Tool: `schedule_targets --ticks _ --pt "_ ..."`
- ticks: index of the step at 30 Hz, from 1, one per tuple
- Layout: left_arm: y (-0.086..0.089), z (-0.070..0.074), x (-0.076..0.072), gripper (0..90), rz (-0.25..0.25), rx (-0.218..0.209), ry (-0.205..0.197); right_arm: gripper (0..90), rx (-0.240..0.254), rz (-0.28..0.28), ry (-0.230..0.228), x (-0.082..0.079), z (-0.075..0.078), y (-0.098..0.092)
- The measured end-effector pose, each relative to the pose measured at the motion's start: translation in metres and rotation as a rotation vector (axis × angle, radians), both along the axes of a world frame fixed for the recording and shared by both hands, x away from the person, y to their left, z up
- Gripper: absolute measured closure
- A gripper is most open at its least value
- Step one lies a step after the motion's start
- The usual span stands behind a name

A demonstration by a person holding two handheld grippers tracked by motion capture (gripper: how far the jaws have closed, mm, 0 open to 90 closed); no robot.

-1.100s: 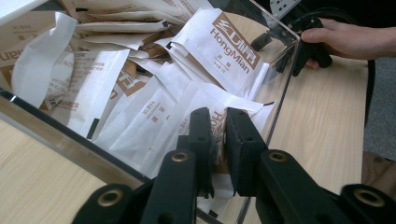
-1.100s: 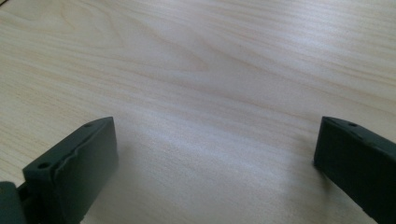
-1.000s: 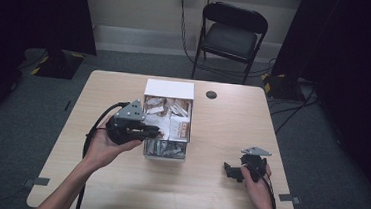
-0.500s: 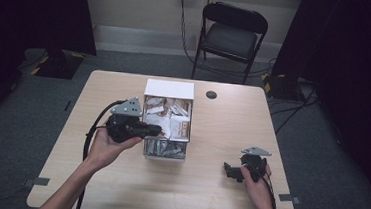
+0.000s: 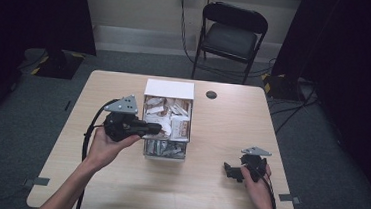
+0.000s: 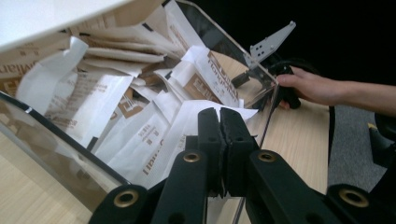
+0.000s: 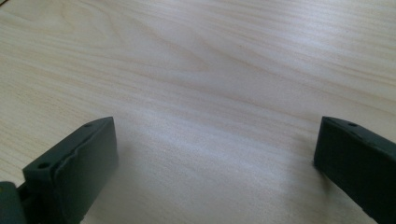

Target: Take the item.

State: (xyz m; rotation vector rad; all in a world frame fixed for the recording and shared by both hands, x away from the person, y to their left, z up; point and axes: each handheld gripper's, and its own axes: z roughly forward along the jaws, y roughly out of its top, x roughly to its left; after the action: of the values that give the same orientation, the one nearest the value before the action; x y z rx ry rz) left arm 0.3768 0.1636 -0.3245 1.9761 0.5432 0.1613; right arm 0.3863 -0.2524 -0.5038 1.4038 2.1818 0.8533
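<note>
A clear plastic box (image 5: 165, 151) stuffed with white and brown paper packets (image 5: 165, 114) stands mid-table, its white lid (image 5: 169, 88) tipped up at the back. My left gripper (image 5: 155, 128) reaches over the box's left wall. Its jaws are pressed together on the edge of a white packet (image 6: 154, 144) lying on top of the pile, as the left gripper view (image 6: 219, 122) shows. My right gripper (image 5: 229, 171) rests low over the bare table near the front right, well apart from the box. In the right gripper view (image 7: 215, 149) its jaws stand wide apart with nothing between them.
A small black disc (image 5: 211, 94) lies on the wooden table (image 5: 222, 122) behind the box to the right. A black folding chair (image 5: 231, 33) stands beyond the far edge. The left gripper's cable (image 5: 90, 132) loops off the table's left side.
The left gripper has drifted very slightly toward the back with its jaws still at the box. The right hand has not moved.
</note>
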Motion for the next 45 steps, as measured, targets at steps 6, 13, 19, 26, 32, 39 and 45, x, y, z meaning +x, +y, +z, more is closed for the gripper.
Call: schedule_targets --ticks 6,13,19,26,32,39,45 --pt "0.002 0.003 -0.002 88.2 0.001 -0.03 -0.023 0.0 0.0 0.0 0.0 0.0 0.0 0.0" --pt "0.008 0.006 -0.003 88.2 0.021 -0.07 -0.03 0.0 0.0 0.0 0.0 0.0 0.0 0.0" --pt "0.011 0.008 -0.003 88.2 0.021 -0.119 -0.034 0.0 0.0 0.0 0.0 0.0 0.0 0.0" --pt "0.013 0.012 -0.007 88.2 0.011 -0.154 -0.044 0.0 0.0 0.0 0.0 0.0 0.0 0.0" --pt "0.013 0.015 -0.009 88.1 0.001 -0.172 -0.05 0.0 0.0 0.0 0.0 0.0 0.0 0.0" --pt "0.016 0.02 -0.012 88.0 0.007 -0.197 -0.063 0.0 0.0 0.0 0.0 0.0 0.0 0.0" --pt "0.022 0.025 -0.013 88.0 0.013 -0.217 -0.074 0.0 0.0 0.0 0.0 0.0 0.0 0.0"
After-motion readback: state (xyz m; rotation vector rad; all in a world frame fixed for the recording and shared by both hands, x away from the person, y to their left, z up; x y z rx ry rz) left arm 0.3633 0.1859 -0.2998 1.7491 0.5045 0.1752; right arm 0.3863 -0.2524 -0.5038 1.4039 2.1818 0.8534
